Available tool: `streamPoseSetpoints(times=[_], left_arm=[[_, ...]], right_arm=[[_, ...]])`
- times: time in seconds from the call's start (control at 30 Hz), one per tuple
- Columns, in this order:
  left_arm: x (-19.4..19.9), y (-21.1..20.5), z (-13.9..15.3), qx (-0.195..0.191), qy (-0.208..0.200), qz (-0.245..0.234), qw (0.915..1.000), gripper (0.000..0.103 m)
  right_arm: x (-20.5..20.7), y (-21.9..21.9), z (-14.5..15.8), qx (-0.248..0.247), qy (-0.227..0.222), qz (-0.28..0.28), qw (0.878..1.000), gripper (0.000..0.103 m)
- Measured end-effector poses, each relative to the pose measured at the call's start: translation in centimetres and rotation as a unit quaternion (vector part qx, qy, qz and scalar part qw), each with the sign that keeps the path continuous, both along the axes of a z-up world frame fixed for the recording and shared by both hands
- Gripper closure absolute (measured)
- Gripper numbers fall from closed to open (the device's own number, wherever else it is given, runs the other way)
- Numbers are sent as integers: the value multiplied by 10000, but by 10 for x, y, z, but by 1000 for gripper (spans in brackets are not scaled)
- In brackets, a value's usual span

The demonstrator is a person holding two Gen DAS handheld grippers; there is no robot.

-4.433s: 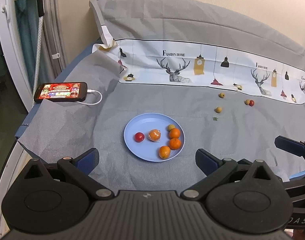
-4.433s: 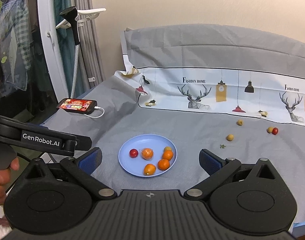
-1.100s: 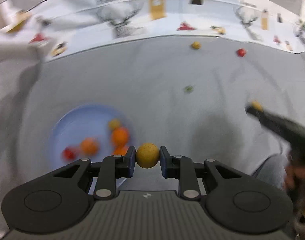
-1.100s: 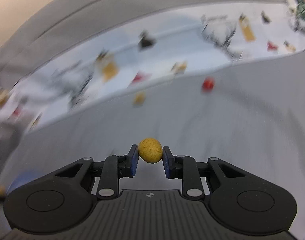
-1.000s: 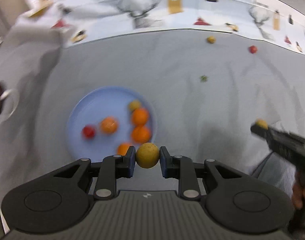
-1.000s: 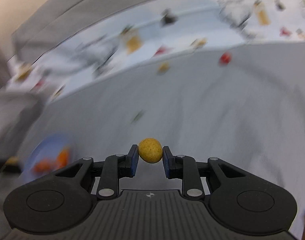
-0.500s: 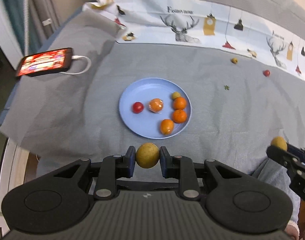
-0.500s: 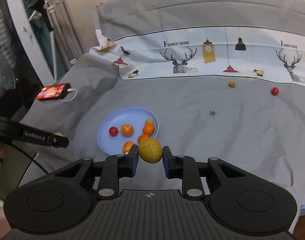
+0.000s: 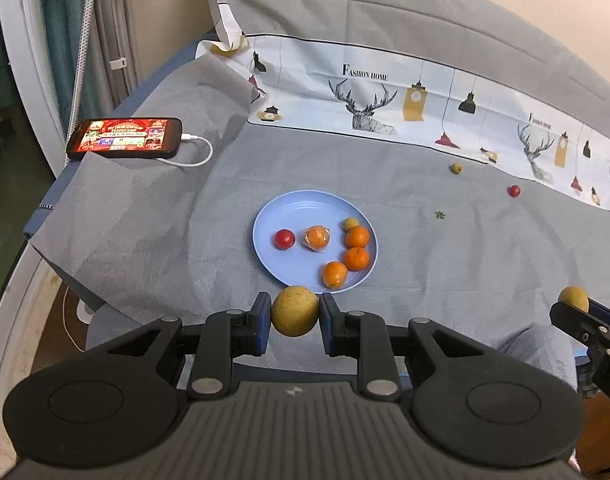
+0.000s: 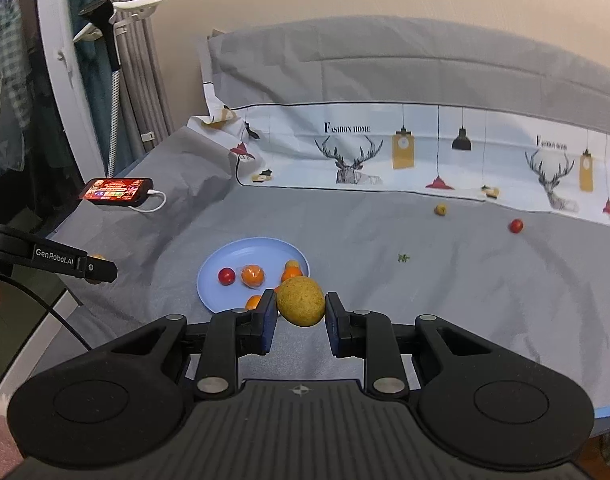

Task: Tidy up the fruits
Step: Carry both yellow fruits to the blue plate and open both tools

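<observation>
My left gripper (image 9: 295,317) is shut on a small yellow fruit (image 9: 295,316), held above the near edge of the grey cloth just short of the blue plate (image 9: 273,216). The plate carries a red fruit (image 9: 284,238), a wrapped orange (image 9: 316,238), three more oranges and a small yellow fruit (image 9: 350,223). My right gripper (image 10: 299,307) is shut on a second yellow fruit (image 10: 301,301), up in the air to the right of the plate (image 10: 241,250). Its tip with that fruit (image 9: 573,299) shows at the right edge of the left wrist view.
One small yellow fruit (image 9: 457,168) and a red one (image 9: 514,191) lie far right near the printed cloth band (image 9: 385,92). A green stem scrap (image 9: 439,215) lies between them and the plate. A lit phone (image 9: 125,138) on a white cable sits at the left edge.
Both grippers, each keeping its yellow fruit, have drawn back and risen from the cloth. The plate now lies farther ahead, and the views have levelled and sharpened.
</observation>
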State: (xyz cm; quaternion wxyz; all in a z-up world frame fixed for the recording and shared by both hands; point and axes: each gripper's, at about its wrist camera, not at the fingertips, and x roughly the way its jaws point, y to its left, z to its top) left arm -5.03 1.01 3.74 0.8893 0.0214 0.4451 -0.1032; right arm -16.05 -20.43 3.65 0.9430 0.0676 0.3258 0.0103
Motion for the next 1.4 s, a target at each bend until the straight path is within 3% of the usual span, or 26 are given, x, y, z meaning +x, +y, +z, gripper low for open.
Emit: streamPoseSetpoints(times=[0.47,0.8,1.13,1.4], left_arm=[[-10,25,2,-251,-105,115,9996,75],[1,32,-3,-301,-51,141,9994,75],[41,36,-11,-323,39,175,9993,75],[94,19,-26,-146,155,19,9998,75]], right_arm=[[-5,29,11,-315,-69,190,9993,76],[9,36,7,-435,120,280,9986,76],[49,46,-6,-622,368,465,9963,76],[107,58,-31,-499,504,677,9952,76]])
